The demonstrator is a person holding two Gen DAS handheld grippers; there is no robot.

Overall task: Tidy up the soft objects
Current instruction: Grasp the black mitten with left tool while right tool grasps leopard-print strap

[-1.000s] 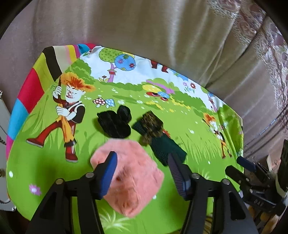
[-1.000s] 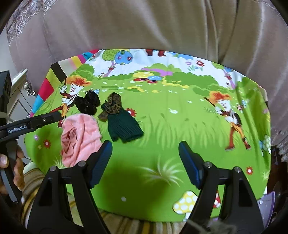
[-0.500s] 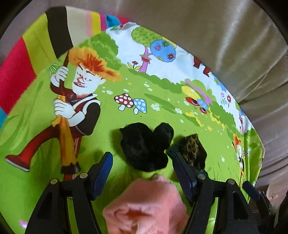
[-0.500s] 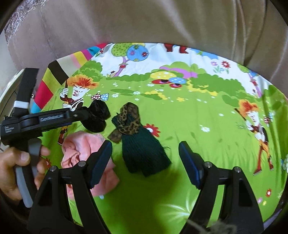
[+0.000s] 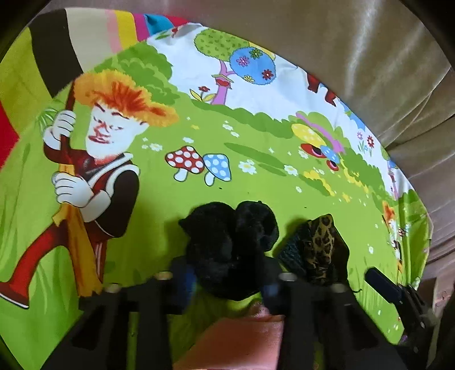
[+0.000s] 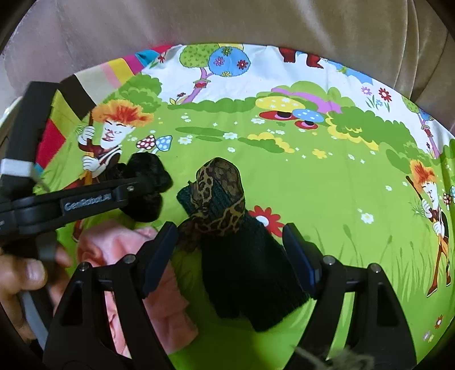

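On the cartoon-print table [image 5: 256, 176], the open left hand-held gripper [image 5: 224, 284] straddles a black fuzzy item [image 5: 227, 250] and should close centrally, while the open right hand-held gripper [image 6: 230, 250] brackets a dark green knit piece [image 6: 247, 273], gripping nothing

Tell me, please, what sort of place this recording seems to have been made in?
Probably a home, perhaps a living room. A cartoon-print cloth covers the table, beige curtain-like drapery hangs behind it, and small soft items lie on it: a pink fuzzy cloth, a black furry piece and a dark green knit with leopard trim.
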